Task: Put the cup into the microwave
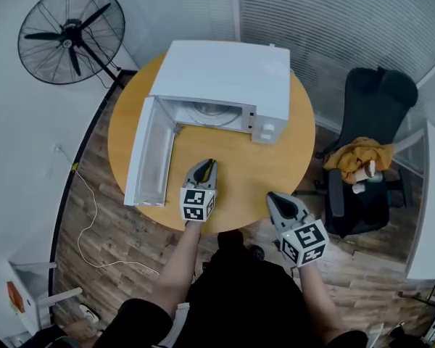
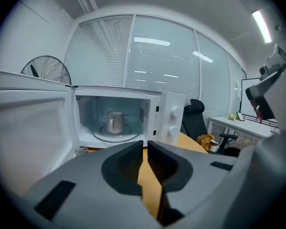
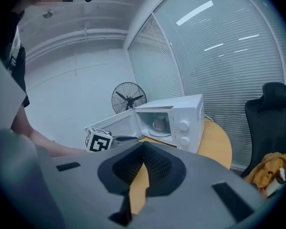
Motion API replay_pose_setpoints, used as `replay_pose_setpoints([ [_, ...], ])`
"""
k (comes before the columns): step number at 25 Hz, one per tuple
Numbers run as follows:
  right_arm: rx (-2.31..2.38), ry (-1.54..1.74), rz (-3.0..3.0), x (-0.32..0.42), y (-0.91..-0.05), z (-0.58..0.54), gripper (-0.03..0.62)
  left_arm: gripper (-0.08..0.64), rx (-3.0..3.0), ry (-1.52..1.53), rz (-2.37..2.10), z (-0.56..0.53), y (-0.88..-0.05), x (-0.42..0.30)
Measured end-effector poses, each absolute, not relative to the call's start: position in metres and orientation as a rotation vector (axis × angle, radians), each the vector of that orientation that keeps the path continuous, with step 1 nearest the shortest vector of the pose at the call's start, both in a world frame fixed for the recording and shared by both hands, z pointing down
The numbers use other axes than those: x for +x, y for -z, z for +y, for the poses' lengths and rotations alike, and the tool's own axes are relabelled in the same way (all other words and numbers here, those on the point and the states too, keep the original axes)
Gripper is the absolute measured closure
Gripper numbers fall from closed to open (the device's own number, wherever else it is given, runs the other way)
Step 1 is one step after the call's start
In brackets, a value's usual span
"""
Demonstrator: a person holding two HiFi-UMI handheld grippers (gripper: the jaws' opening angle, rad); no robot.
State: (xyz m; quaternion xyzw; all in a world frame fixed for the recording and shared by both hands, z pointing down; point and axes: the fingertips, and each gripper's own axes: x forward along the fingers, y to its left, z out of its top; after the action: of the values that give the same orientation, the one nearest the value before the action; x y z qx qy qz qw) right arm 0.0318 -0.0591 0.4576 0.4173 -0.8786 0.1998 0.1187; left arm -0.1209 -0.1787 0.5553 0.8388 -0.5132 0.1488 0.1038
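Observation:
A white microwave (image 1: 225,71) stands on the round wooden table (image 1: 268,165) with its door (image 1: 148,154) swung open to the left. The grey cup (image 2: 115,122) stands upright on the glass turntable inside; it also shows in the right gripper view (image 3: 159,124). From the head view the cup is hidden in the cavity. My left gripper (image 1: 209,164) hovers over the table in front of the open cavity, its jaws nearly together with nothing between them (image 2: 146,142). My right gripper (image 1: 274,196) is at the table's near edge, shut and empty (image 3: 143,144).
A black standing fan (image 1: 71,33) is at the back left. An office chair (image 1: 370,114) with a yellow cloth (image 1: 359,154) on its seat stands to the right of the table. A white desk (image 1: 431,216) runs along the right edge. A cable lies on the wooden floor.

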Motion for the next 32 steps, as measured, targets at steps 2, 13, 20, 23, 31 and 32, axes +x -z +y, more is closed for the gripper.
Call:
replay_pose_setpoints([
  [2,1.202,-0.581,-2.580,0.036,-0.455,-0.045,0.583,0.538,2.473,-0.445,-1.524,-0.158,-0.550,-0.115],
  [13,1.075,-0.465,-2.705,0.043,-0.425,0.010,0.584,0.561,2.533,-0.380,-1.583,-0.044,-0.485,-0.078],
  [20,0.978,-0.382,-2.780,0.035,-0.404,0.040,0.584,0.563,2.540,-0.191,-1.626,0.018,-0.414,-0.068],
  [23,0.948,-0.368,-2.810,0.029,-0.399,0.047,0.584,0.563,2.549,-0.144,-1.627,0.037,-0.392,-0.063],
  [31,0.936,-0.335,-2.838,0.013,-0.388,0.057,0.584,0.562,2.582,-0.088,-1.573,0.066,-0.363,-0.054],
  [32,0.934,-0.336,-2.839,0.011,-0.387,0.060,0.584,0.562,2.585,-0.087,-1.569,0.069,-0.362,-0.055],
])
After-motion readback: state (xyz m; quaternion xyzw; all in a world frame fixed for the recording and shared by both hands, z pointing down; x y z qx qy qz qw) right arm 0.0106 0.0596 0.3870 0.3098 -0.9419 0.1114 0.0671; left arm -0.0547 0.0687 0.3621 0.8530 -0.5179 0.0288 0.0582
